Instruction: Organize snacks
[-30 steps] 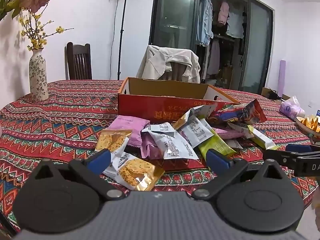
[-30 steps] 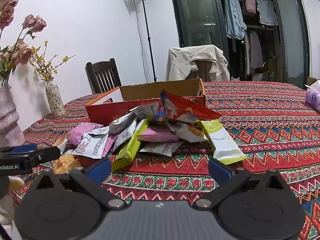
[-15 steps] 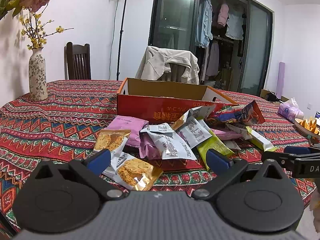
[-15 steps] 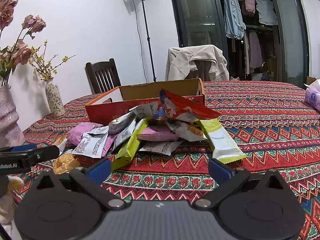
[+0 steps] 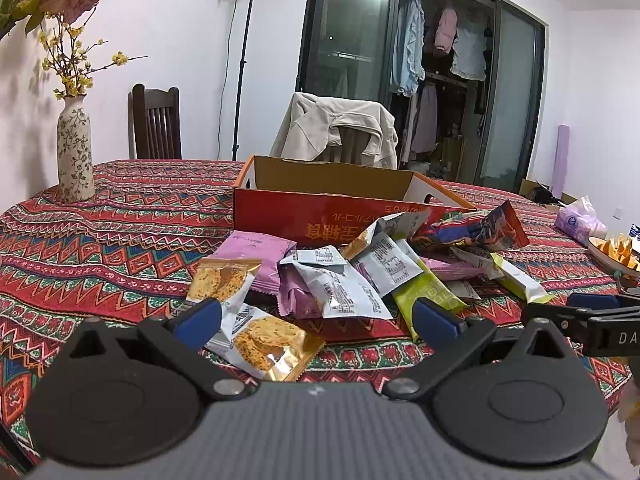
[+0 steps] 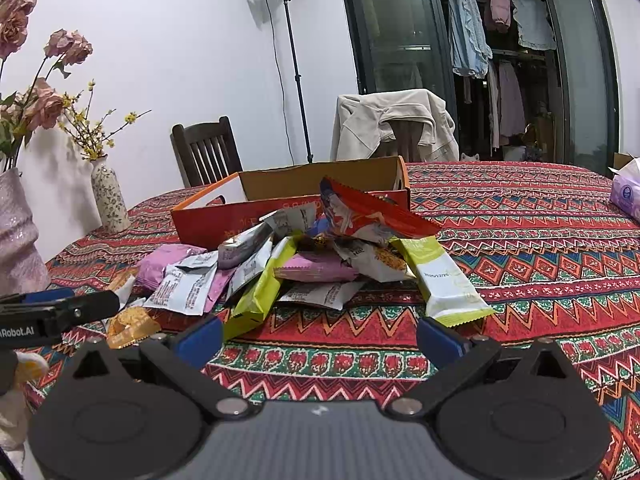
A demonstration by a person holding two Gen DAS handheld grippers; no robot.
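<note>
The left gripper (image 5: pixel 316 320) and right gripper (image 6: pixel 318 338) hover level, side by side, jaws spread wide and empty.

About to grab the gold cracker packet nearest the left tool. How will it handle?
The gold cracker packet looks like thin glossy film, so it will probably flex and may slip. It lies flat and looks light. The crackers showing through could crack under a hard pinch. The left tool is open.

front: snack pile (image 5: pixel 352 276) blocks | behind: box (image 5: pixel 340 204) | left: bare tablecloth (image 5: pixel 100 240)
</note>
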